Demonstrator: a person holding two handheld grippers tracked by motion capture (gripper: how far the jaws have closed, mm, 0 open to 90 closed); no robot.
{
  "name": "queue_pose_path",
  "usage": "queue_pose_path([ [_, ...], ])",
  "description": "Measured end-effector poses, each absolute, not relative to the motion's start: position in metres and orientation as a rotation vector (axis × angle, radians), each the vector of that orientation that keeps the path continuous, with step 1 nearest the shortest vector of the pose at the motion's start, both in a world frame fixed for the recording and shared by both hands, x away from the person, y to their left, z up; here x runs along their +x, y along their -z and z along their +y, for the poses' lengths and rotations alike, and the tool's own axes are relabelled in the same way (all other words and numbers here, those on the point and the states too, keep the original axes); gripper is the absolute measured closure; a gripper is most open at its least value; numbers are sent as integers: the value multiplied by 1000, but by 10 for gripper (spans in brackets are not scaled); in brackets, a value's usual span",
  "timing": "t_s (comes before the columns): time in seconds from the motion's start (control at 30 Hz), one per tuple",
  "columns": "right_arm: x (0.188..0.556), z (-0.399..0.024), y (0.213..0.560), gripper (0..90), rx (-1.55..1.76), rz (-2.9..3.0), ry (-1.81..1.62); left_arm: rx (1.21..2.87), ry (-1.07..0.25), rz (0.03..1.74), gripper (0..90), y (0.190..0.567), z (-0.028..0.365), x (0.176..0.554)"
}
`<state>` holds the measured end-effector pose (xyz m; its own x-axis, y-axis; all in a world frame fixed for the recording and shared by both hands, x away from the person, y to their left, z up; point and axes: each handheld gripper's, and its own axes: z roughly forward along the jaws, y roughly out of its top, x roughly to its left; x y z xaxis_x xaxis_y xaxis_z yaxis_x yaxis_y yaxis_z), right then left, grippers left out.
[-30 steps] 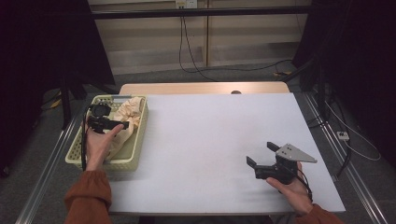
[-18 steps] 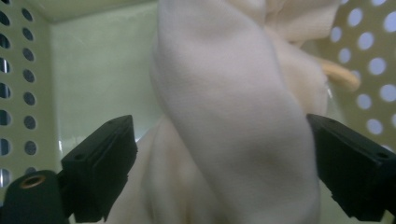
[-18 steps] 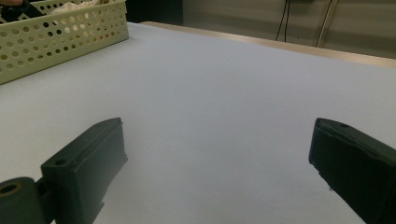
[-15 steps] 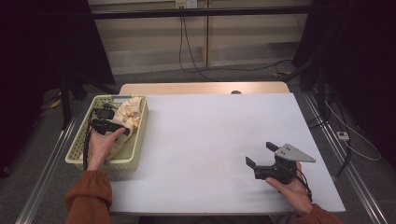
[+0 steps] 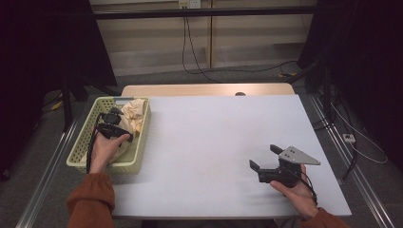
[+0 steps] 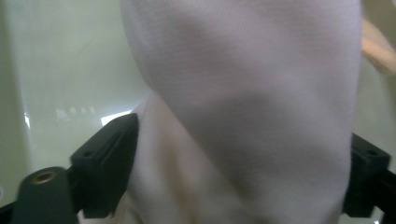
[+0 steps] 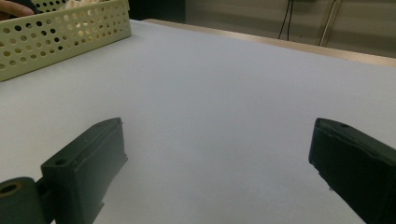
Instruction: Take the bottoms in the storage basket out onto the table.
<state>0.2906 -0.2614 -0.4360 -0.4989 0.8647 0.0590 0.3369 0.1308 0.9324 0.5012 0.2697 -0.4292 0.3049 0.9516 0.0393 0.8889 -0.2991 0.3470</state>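
We see the left tongs point(image 5: 113, 124) down inside the pale green perforated basket point(image 5: 81, 153), which sits at the left edge of the white table point(image 5: 209, 142). The left hand point(image 5: 105, 148) grips them from the near side, its rust-coloured sleeve point(image 5: 90, 202) coming in over the basket's near wall. In the basket lies a bundle of cream cloth point(image 5: 134, 116) — bunched toward the far right corner, beside and under the tongs.

From the left gripper view we look straight into that cloth point(image 6: 252, 116): a thick fold of it stands between the two black jaws and spans the gap from one to the other. The jaws have just been closing around it, and they remain fairly wide with the fabric between them; we cannot tell whether the pads already press on it.

The right tongs point(image 5: 266, 164) rest in the right hand point(image 5: 297, 192) over the near right part of the table, well apart from the basket, with the grey three-cornered plate point(image 5: 298, 155) on top. In the right gripper view their jaws stand wide with only bare table point(image 7: 224, 93) between them — nothing held — and the basket point(image 7: 60, 32) shows in the far left corner, the cloth just visible above its rim.
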Motion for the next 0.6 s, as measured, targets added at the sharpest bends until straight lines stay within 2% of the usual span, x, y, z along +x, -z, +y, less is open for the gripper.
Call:
queue_pose_path([
  [0.1, 290, -261, 436, 36, 1150, 1908, -1365, 2339, -336, 1655, 266, 426, 270, 500],
  [0.2, 290, -261, 436, 37, 1153, 1907, -1366, 2344, -340, 1640, 313, 426, 269, 498],
  [0.4, 291, -260, 436, 37, 1151, 1912, -1364, 2366, -360, 1619, 503, 423, 266, 496],
  [0.6, 290, -261, 436, 37, 1151, 1908, -1366, 2399, -381, 1597, 598, 420, 263, 494],
])
